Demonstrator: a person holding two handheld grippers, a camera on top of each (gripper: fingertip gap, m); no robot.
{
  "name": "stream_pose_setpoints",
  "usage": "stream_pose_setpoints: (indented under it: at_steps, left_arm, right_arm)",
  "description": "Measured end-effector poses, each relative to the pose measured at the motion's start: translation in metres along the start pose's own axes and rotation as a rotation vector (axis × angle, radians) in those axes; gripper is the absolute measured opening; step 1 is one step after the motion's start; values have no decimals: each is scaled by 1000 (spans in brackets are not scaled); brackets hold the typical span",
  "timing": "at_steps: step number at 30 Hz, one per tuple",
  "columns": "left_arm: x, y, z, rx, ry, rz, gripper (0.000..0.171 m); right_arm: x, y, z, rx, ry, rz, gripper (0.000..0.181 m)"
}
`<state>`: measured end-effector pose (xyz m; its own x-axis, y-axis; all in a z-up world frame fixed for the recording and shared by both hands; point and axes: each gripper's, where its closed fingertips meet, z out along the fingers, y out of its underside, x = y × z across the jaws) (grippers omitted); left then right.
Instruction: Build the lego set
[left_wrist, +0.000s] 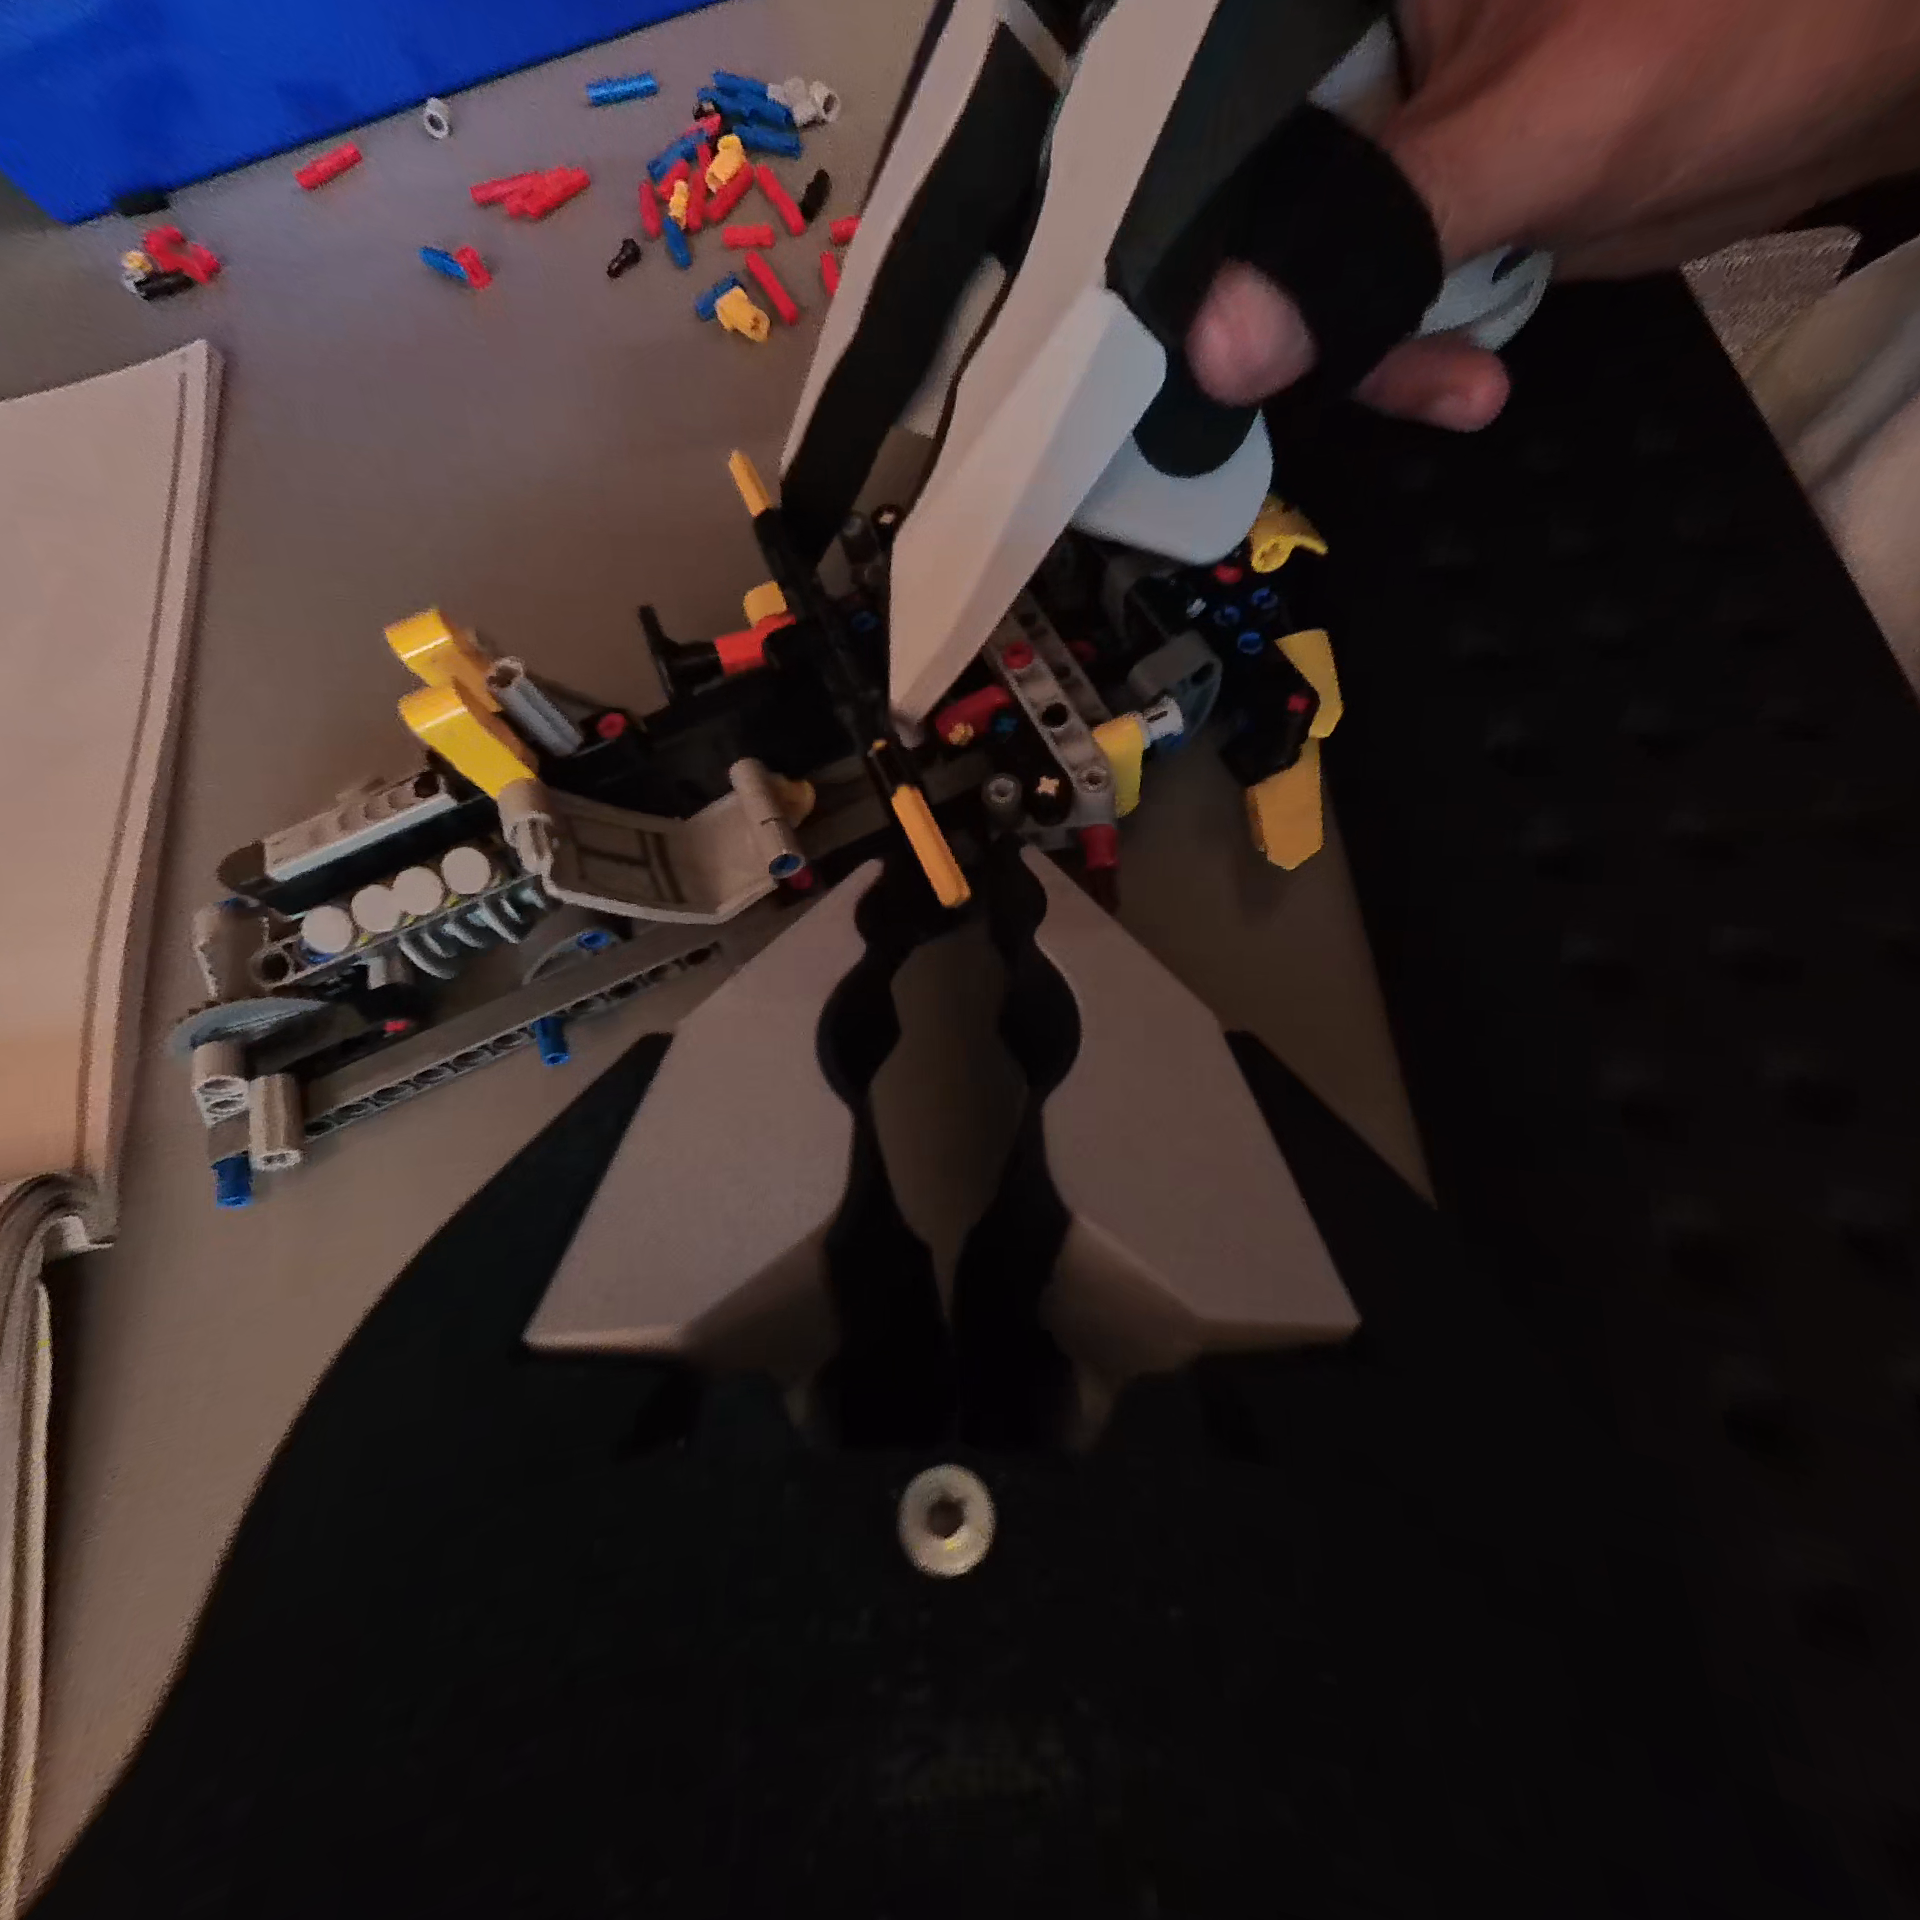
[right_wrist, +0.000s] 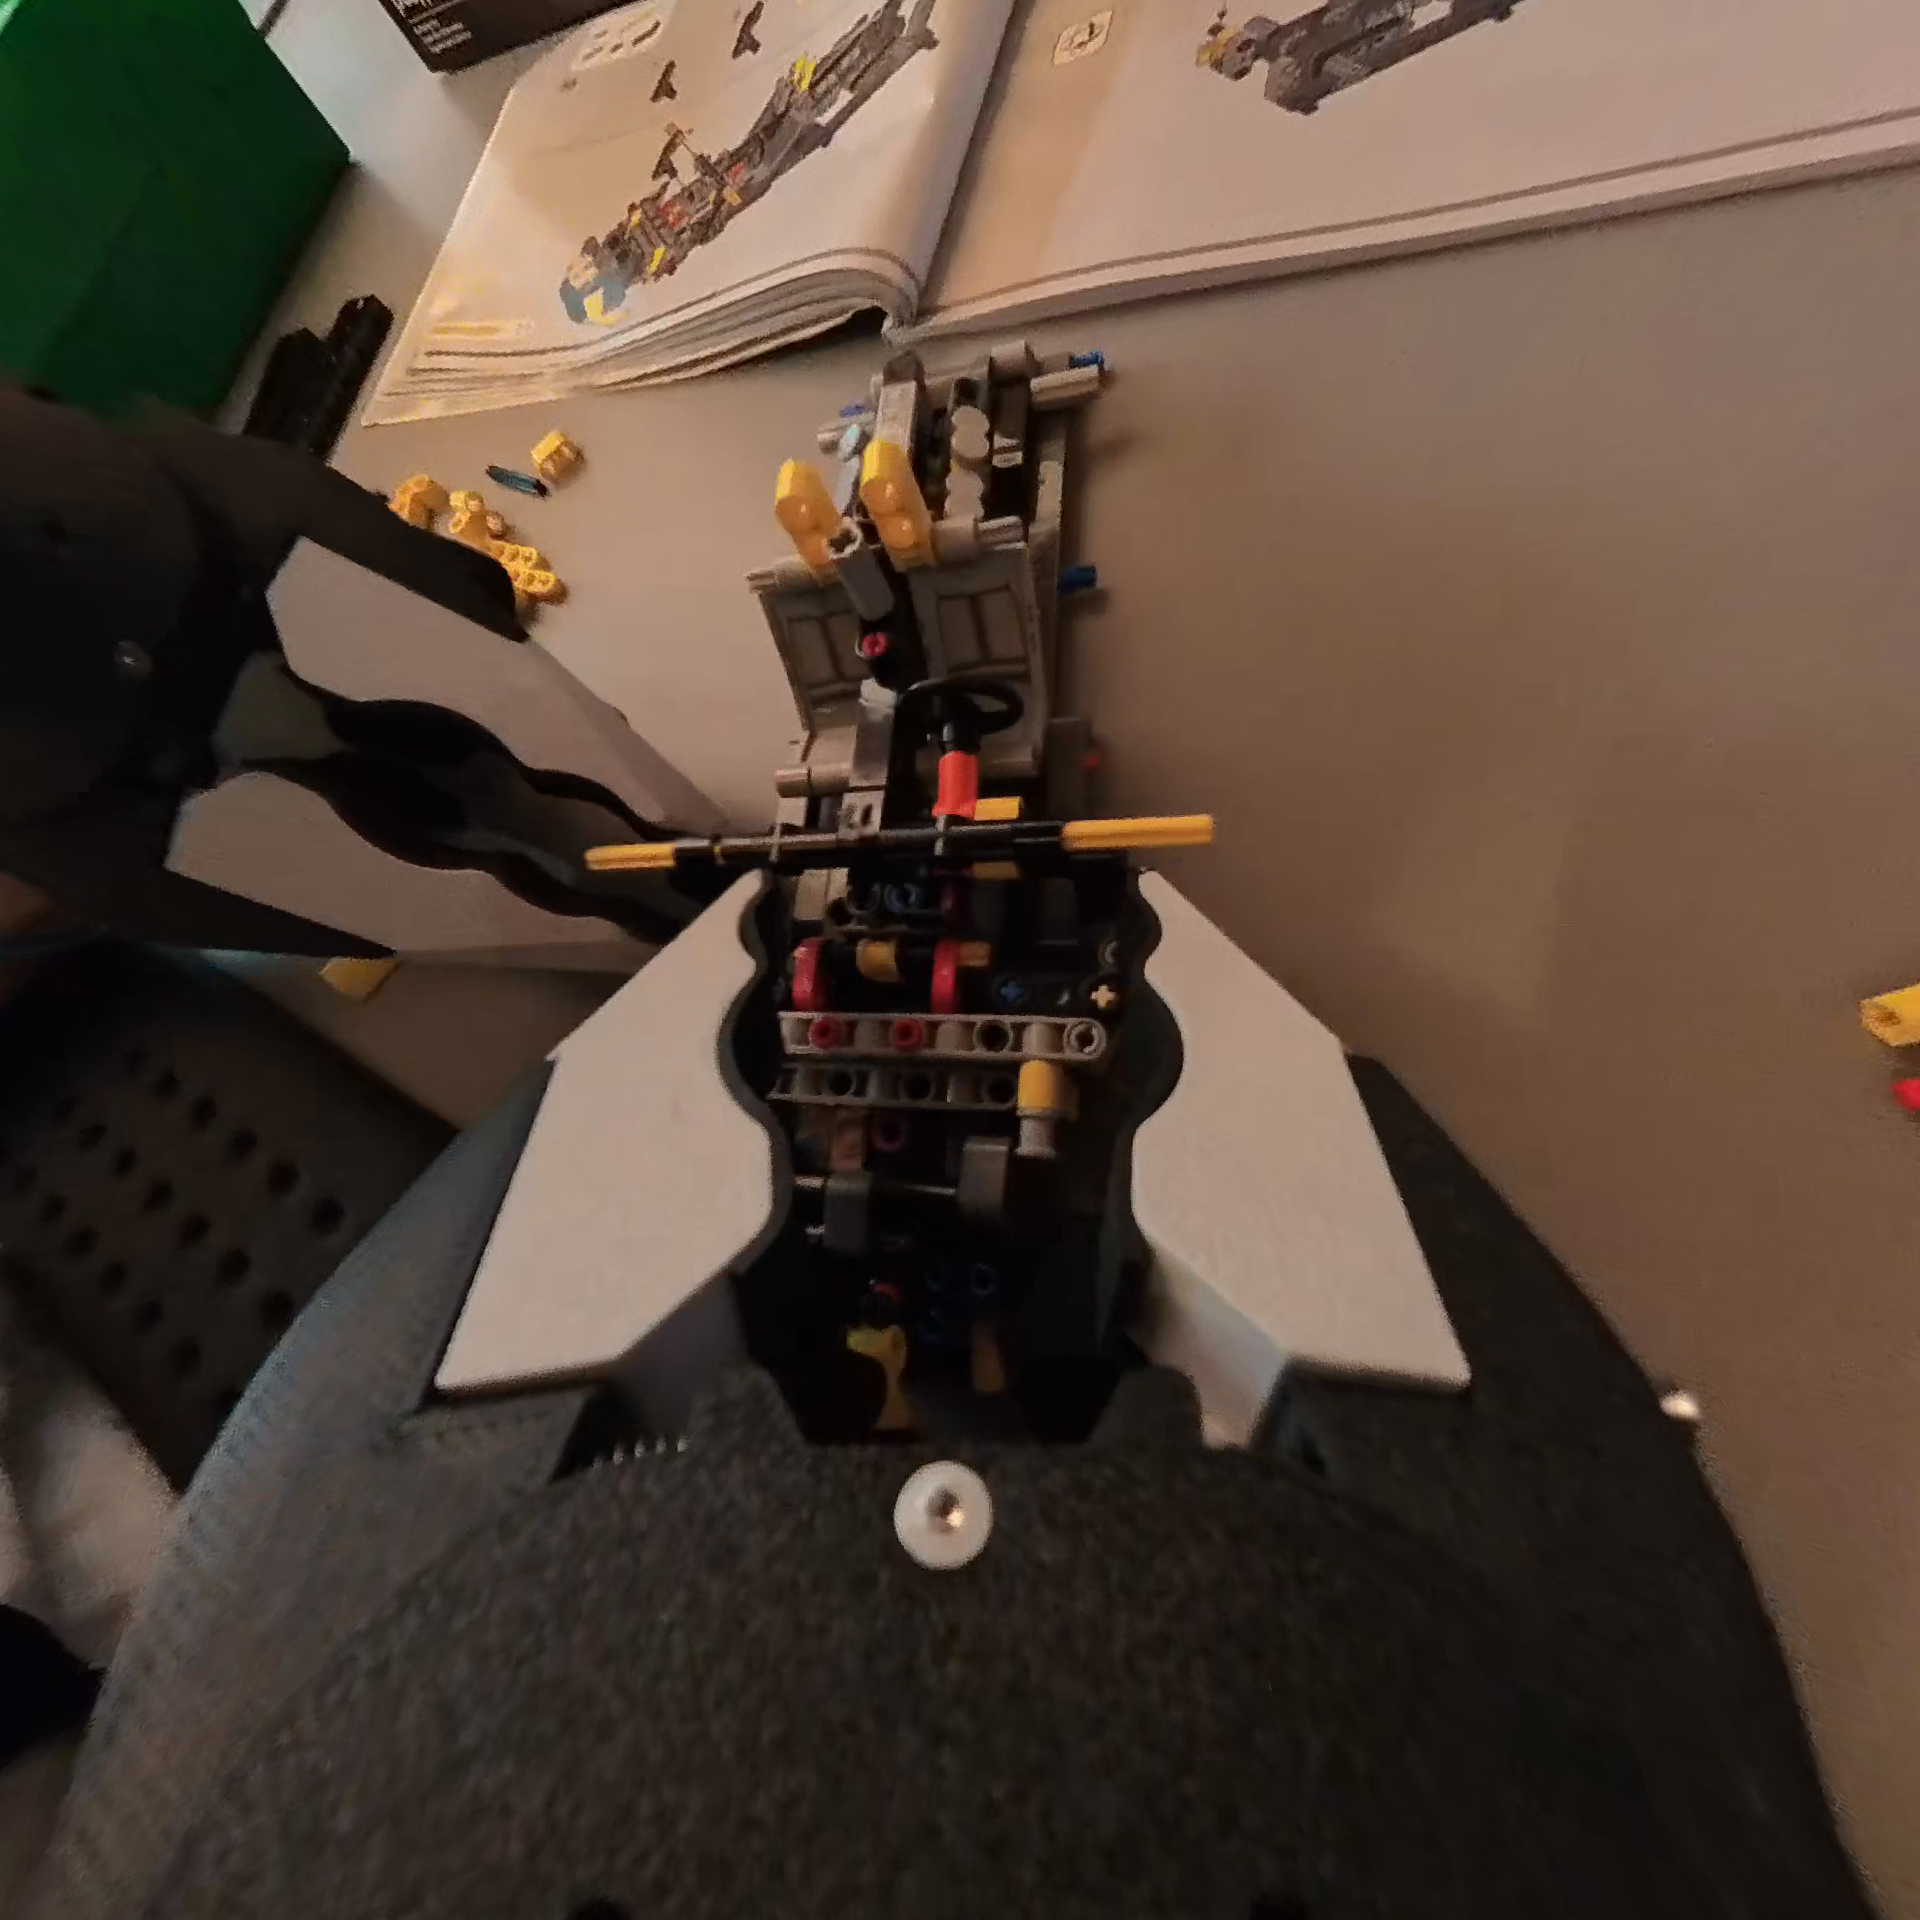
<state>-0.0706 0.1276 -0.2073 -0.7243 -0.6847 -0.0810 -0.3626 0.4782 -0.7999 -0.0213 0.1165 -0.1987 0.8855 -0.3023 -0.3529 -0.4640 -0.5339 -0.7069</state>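
The partly built lego model (left_wrist: 644, 862), grey, black and yellow, lies on the grey table; it also shows in the right wrist view (right_wrist: 935, 623). A thin black axle with yellow ends (right_wrist: 904, 836) runs across the model's near part. My right gripper (right_wrist: 951, 883) is shut on the model's black front section, one finger on each side. In the left wrist view the right gripper (left_wrist: 873, 644) comes down from above, held by a gloved hand (left_wrist: 1351, 260). My left gripper (left_wrist: 951, 873) is shut on the axle's yellow end (left_wrist: 925, 842); it enters the right wrist view from the left (right_wrist: 686, 873).
Loose red, blue and yellow pins (left_wrist: 717, 177) lie scattered at the far side, beside a blue sheet (left_wrist: 208, 83). An open instruction booklet (right_wrist: 831, 156) lies beyond the model. Yellow pieces (right_wrist: 478, 520), a green box (right_wrist: 125, 187) and a black perforated surface (right_wrist: 187, 1143) are at the left.
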Motion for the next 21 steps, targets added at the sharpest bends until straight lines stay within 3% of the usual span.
stream_pose_setpoints:
  at_steps: [2, 8, 13, 21]
  left_arm:
    - [-1, -4, -2, 27, 4, -20, 11]
    - [-7, -17, -8, 113, 29, -118, 12]
    - [-9, -13, -3, 78, 15, -127, 12]
    - [-17, -20, -6, 121, -41, -132, 5]
  right_arm:
    - [6, 1, 1, -11, 52, -19, 53]
    - [9, -5, -1, 25, -38, 147, 52]
    - [12, -5, 0, 22, 7, 109, 52]
    - [15, -7, -1, 37, -23, 179, 52]
